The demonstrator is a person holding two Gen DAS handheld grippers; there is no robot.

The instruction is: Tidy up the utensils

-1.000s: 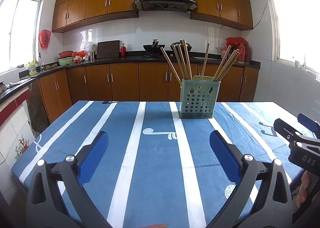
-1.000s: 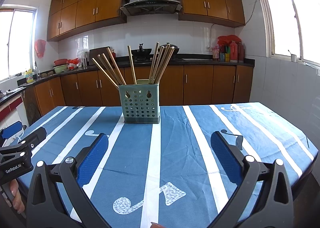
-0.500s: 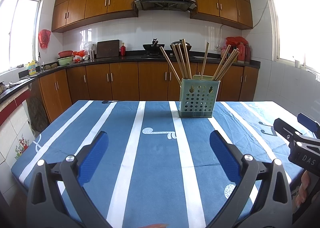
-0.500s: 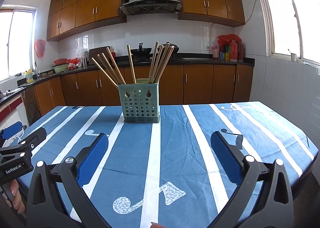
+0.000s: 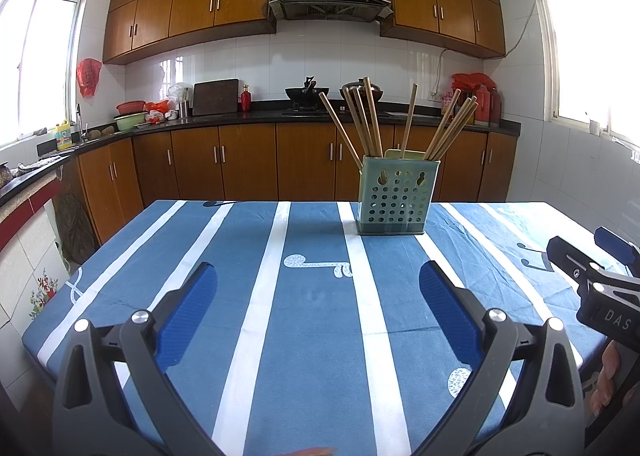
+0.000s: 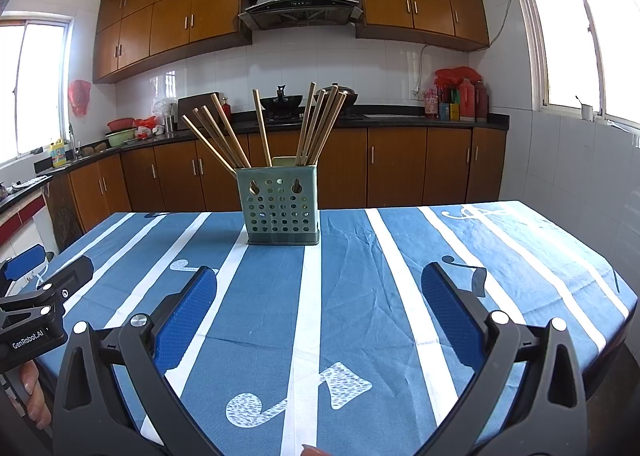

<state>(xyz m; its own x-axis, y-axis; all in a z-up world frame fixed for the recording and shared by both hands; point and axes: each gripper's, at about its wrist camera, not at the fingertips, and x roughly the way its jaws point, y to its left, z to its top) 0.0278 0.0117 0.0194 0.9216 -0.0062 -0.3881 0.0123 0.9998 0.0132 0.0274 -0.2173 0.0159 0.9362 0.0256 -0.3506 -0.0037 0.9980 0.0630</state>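
Nothing has moved since 1 second earlier: left gripper [image 5: 318, 306] and right gripper [image 6: 319, 306] hover spread, empty. Approach the caddy [image 6: 280, 205] at frame centre slowly (chopsticks [image 6: 316, 127] splay), pinching 1 chopstick.

Both grippers held level, jaws wide apart

Left gripper [image 5: 318, 284] and right gripper [image 6: 320, 286] empty, side by side, pointing forward; fingertips [image 6: 34, 404] visible gripping left handle.

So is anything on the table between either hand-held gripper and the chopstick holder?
Nothing visible. Only bare striped tablecloth lies between the open left hand-held gripper, the open right hand-held gripper and the green chopstick holder.
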